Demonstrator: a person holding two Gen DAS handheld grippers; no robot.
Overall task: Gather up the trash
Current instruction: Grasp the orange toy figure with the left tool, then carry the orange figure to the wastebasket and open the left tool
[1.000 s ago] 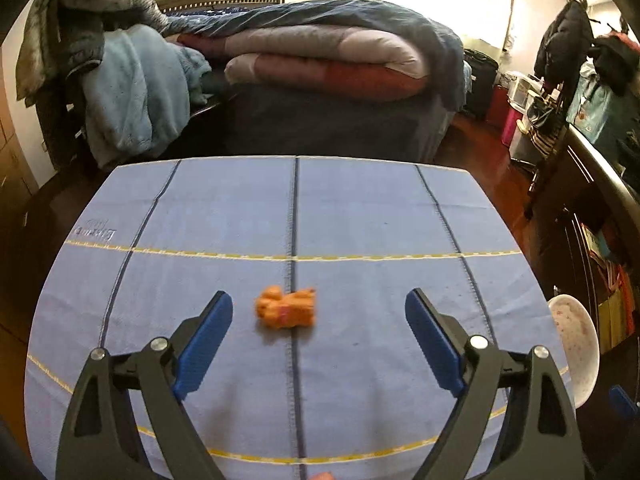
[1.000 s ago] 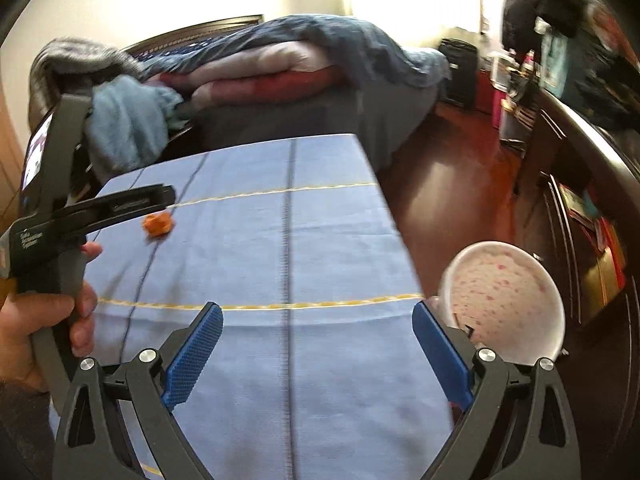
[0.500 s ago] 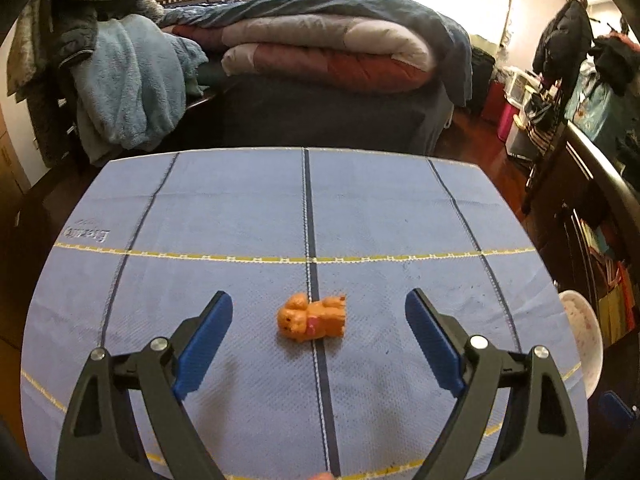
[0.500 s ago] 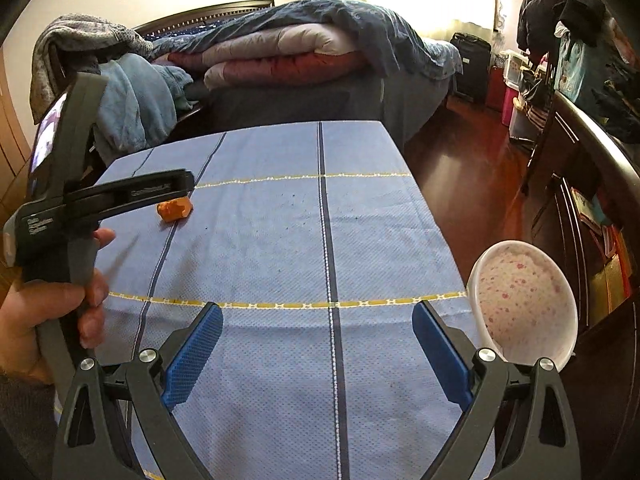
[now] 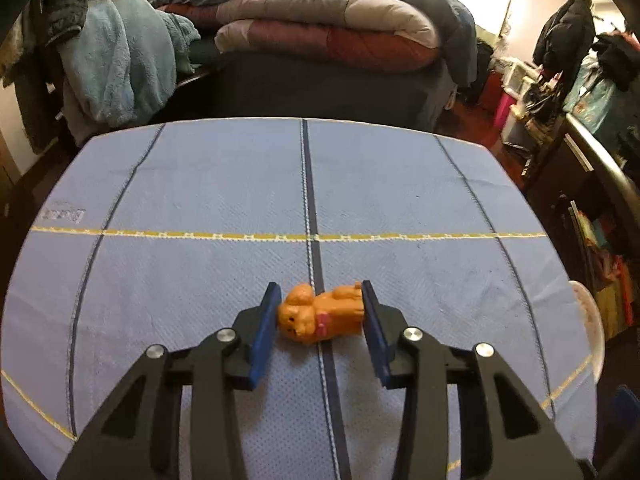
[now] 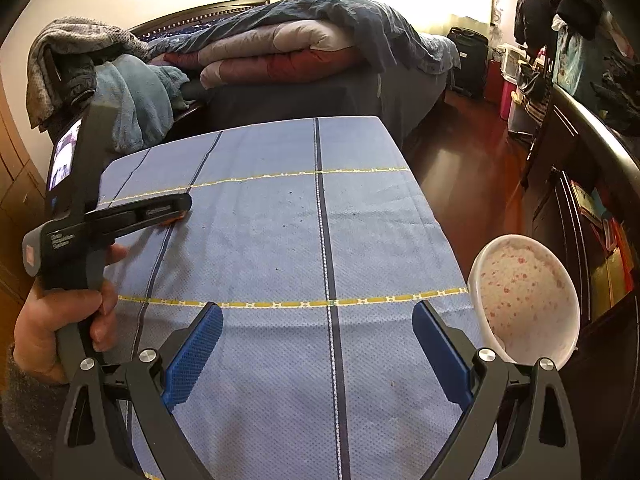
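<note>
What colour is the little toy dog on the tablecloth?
Orange, with a pink collar. The toy dog shows best in the left wrist view, on the blue tablecloth.

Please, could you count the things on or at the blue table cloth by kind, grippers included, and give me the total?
Orange toy dog, between the pads of the left gripper, whose jaws have just been closing: 1
White speckled bowl at the cloth's right edge: 1
Grippers, the left gripper and the open right gripper: 2
Total: 4
</note>
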